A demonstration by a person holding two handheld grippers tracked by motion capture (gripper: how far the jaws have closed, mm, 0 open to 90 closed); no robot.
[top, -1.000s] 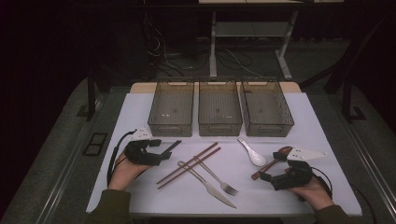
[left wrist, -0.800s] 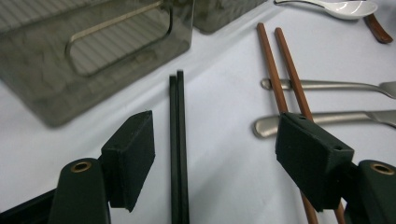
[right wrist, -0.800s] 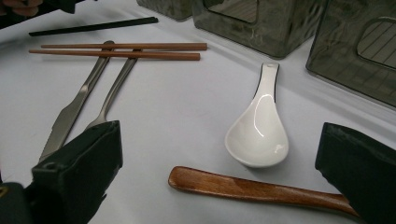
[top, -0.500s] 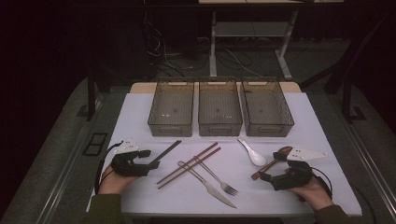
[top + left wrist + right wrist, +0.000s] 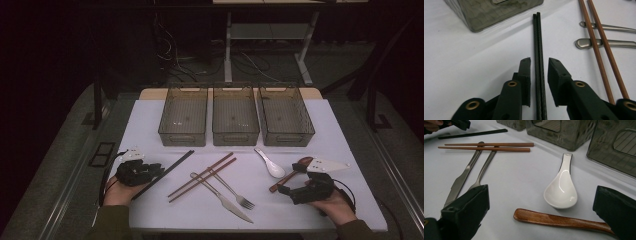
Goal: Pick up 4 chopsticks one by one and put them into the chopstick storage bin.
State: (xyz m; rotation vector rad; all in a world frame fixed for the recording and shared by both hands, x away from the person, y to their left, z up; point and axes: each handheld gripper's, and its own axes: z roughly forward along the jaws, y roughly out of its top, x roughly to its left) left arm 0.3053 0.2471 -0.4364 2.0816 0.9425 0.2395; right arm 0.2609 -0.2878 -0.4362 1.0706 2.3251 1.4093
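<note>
— From where I stand, the white table [image 5: 150, 120] carries three grey bins [image 5: 235, 116] in a row at twelve o'clock, and the cutlery is scattered nearer the person. Which piece is being worked?

— The black chopsticks [image 5: 167, 170], lying at about nine o'clock from the brown chopsticks [image 5: 202, 176]. The left gripper [image 5: 155, 169] straddles their near end. In the left gripper view the pair [image 5: 539, 57] runs straight up between the jaws, which have just been closing; there is a sliver of daylight on each side, so I'd say they are not pinching yet.

— What makes this grab go well?

— Both sticks must stay side by side. If the jaws close squarely across them, they lift as one; if skewed, one could roll out. Staying low to the table matters too, since they are thin.

— And the right gripper [image 5: 296, 192]?

— Resting at four o'clock, jaws spread wide, holding nothing. Its own view shows the white spoon [image 5: 562, 187] and a wooden handle [image 5: 559, 219] between the jaws, untouched.

— Where would the sticks go?

— Probably a bin, though the dim high view doesn't let me say which.
</note>
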